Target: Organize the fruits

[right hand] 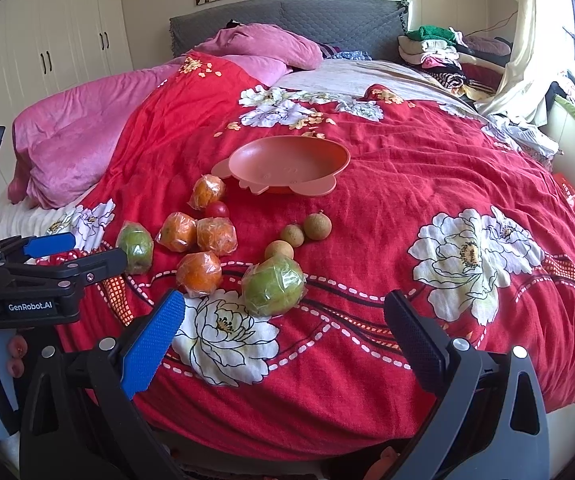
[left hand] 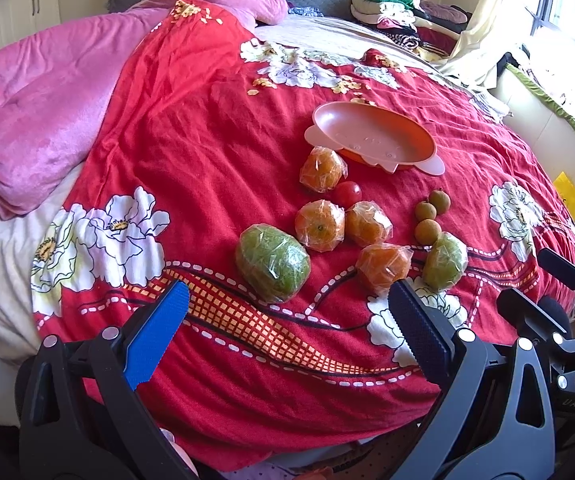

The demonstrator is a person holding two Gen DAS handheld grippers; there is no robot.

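Observation:
Fruits lie on a red flowered bedspread [left hand: 215, 168] in front of an empty orange plate [left hand: 371, 136] [right hand: 287, 164]. Two green wrapped fruits [left hand: 272, 262] [right hand: 273, 286] [left hand: 445, 260] [right hand: 135, 247], several wrapped oranges [left hand: 320, 225] [right hand: 199, 273], a red tomato [left hand: 347, 194] [right hand: 217, 210] and three small brown longans [left hand: 427, 232] [right hand: 292, 235] are there. My left gripper [left hand: 287, 300] is open and empty, just short of the green fruit. My right gripper [right hand: 285, 308] is open and empty, near the other green fruit. The left gripper also shows in the right wrist view [right hand: 75, 252].
A pink blanket [left hand: 35, 120] [right hand: 71, 148] is heaped at the left. Folded clothes [left hand: 403, 20] [right hand: 439, 52] sit at the back right by a curtain and window. A grey headboard [right hand: 287, 20] and white wardrobes [right hand: 47, 40] stand behind.

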